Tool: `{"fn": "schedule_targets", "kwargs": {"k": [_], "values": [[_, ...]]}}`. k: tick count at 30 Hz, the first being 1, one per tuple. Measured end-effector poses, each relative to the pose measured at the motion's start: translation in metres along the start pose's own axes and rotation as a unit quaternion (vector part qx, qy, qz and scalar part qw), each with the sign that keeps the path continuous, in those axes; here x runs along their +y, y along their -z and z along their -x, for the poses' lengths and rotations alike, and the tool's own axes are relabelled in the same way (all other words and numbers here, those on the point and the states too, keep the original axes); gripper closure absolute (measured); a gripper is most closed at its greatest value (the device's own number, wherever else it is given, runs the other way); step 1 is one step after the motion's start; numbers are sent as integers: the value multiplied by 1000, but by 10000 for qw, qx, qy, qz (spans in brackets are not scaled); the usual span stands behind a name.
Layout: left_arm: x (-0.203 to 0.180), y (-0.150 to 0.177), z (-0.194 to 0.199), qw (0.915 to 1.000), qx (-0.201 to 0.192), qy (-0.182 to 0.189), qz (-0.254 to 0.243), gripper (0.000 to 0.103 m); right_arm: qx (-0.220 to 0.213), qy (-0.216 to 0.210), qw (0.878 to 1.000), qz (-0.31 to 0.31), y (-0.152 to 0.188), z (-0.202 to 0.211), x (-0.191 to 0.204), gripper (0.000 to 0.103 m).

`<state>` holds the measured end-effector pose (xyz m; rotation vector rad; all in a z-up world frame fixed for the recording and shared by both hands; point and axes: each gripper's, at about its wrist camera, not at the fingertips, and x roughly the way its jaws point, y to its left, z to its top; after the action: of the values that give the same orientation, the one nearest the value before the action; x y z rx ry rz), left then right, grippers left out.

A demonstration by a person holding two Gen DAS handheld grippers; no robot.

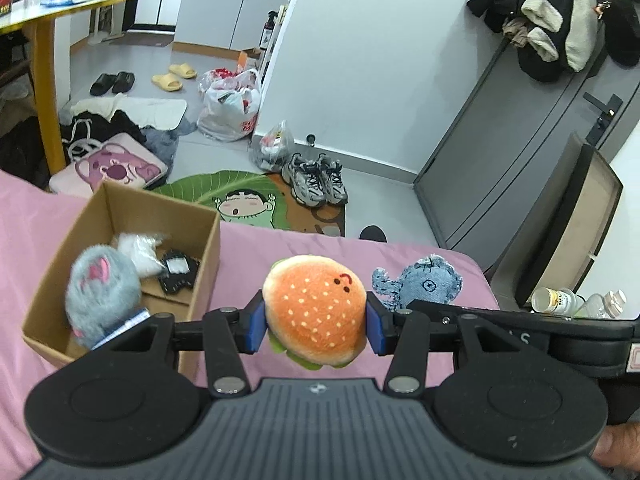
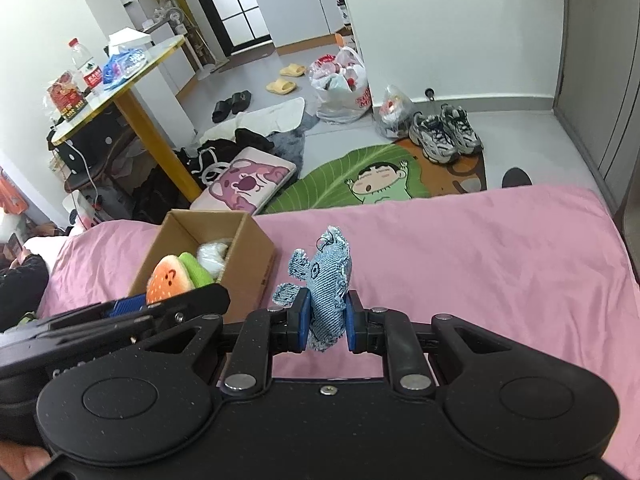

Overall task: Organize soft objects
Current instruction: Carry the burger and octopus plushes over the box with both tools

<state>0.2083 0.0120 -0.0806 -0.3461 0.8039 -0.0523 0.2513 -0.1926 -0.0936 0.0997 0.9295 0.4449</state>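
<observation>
My left gripper (image 1: 315, 323) is shut on a plush hamburger (image 1: 314, 308), held above the pink bed sheet (image 1: 248, 248) just right of an open cardboard box (image 1: 208, 240). Inside the box lie a grey fluffy toy (image 1: 102, 288), a white soft item (image 1: 140, 252) and a black item (image 1: 178, 274). My right gripper (image 2: 327, 322) is shut on a blue denim elephant toy (image 2: 326, 280), lifted over the sheet (image 2: 460, 260) right of the box (image 2: 256, 264). The hamburger (image 2: 168, 278) and left gripper (image 2: 132, 308) show in the right wrist view beside the box.
The bed's far edge drops to a floor with a green cartoon rug (image 2: 360, 184), grey sneakers (image 1: 316, 180), plastic bags (image 1: 232, 104), clothes and a pink cushion (image 1: 112, 168). A yellow-legged table (image 2: 120, 92) stands left; a grey door (image 1: 520, 140) and bottles (image 1: 560, 300) are right.
</observation>
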Motion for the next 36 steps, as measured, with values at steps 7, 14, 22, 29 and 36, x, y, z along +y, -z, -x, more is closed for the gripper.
{"fn": "schedule_targets", "kwargs": {"k": [7, 14, 22, 29, 36], "values": [[13, -11, 13, 9997, -36, 37, -234, 55, -172, -38, 9997, 138, -3, 18, 24, 85], [30, -12, 26, 9994, -45, -30, -356, 55, -302, -132, 9990, 307, -4, 28, 46, 85], [58, -13, 35, 9995, -4, -128, -296, 55, -388, -310, 9976, 485, -3, 29, 71, 85], [79, -14, 28, 9997, 86, -123, -183, 55, -272, -329, 9978, 499, -3, 17, 84, 85], [99, -15, 4, 9992, 345, -178, -52, 55, -147, -407, 9980, 450, -2, -3, 93, 85]]}}
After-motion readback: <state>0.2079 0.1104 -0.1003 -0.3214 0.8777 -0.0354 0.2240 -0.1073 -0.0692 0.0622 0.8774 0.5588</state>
